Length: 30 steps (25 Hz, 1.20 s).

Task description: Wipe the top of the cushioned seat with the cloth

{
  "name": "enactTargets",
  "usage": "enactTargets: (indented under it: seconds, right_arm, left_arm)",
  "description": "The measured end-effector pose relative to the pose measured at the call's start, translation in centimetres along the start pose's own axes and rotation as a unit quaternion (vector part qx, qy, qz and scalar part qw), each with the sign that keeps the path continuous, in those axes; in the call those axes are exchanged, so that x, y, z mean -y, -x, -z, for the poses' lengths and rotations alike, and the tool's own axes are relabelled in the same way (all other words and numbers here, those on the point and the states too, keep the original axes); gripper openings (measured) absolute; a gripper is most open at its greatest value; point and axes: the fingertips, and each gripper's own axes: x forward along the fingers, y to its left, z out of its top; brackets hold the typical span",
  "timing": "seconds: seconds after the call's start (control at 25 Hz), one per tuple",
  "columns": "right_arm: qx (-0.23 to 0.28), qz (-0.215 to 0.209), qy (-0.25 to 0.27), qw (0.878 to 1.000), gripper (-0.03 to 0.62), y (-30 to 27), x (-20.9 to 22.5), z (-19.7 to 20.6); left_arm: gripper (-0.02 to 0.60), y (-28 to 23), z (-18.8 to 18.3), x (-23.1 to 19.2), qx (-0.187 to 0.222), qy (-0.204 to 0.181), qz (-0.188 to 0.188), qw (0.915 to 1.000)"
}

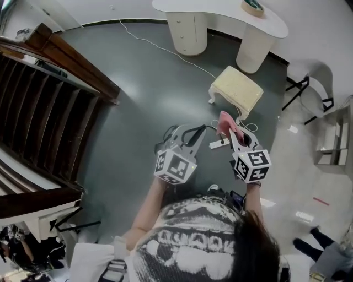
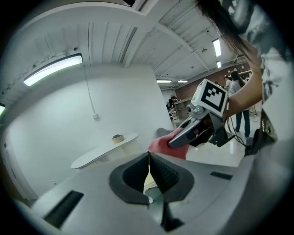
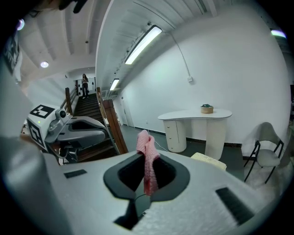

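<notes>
The cushioned seat (image 1: 237, 88) is a cream stool with white legs on the grey floor, ahead of both grippers and apart from them; the right gripper view shows the seat (image 3: 209, 161) low down at right. My right gripper (image 1: 228, 131) is shut on a pink cloth (image 1: 224, 121), which hangs limp from its jaws (image 3: 147, 158). Beside it, my left gripper (image 1: 202, 128) is held at about the same height, shut with nothing between its fingers. The left gripper view shows the pink cloth (image 2: 164, 145) pinched in the right gripper (image 2: 195, 131).
A white curved desk (image 1: 220, 14) with a small bowl (image 1: 252, 6) stands beyond the stool. A wooden staircase (image 1: 38, 104) fills the left. A white folding chair (image 1: 311, 91) stands at right. A white cable (image 1: 165, 48) runs across the floor to a power strip (image 1: 218, 144).
</notes>
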Motion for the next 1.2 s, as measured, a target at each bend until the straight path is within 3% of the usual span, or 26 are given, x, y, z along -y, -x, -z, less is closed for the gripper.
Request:
enactTargets:
  seconds: [0.28,0.52,1.2]
  right_arm:
    - [-0.018,0.023,-0.008,1.000,0.009,-10.4,-0.8,-3.8]
    - [-0.019,0.055,-0.014,0.998,0.009,-15.1,-0.6,-6.0]
    - [-0.037,0.081,-0.018,0.996,0.009,-18.3,0.9,-6.6]
  left_arm:
    - [0.006,-1.9,3.2,-10.9,0.012,0.001,0.026,0.9996]
    - [0.007,-2.5,6.0,-16.9,0.015,0.002,0.037,0.9992]
    - [0.006,-5.9,6.2,-18.8,0.042,0.009,0.083,0.9956]
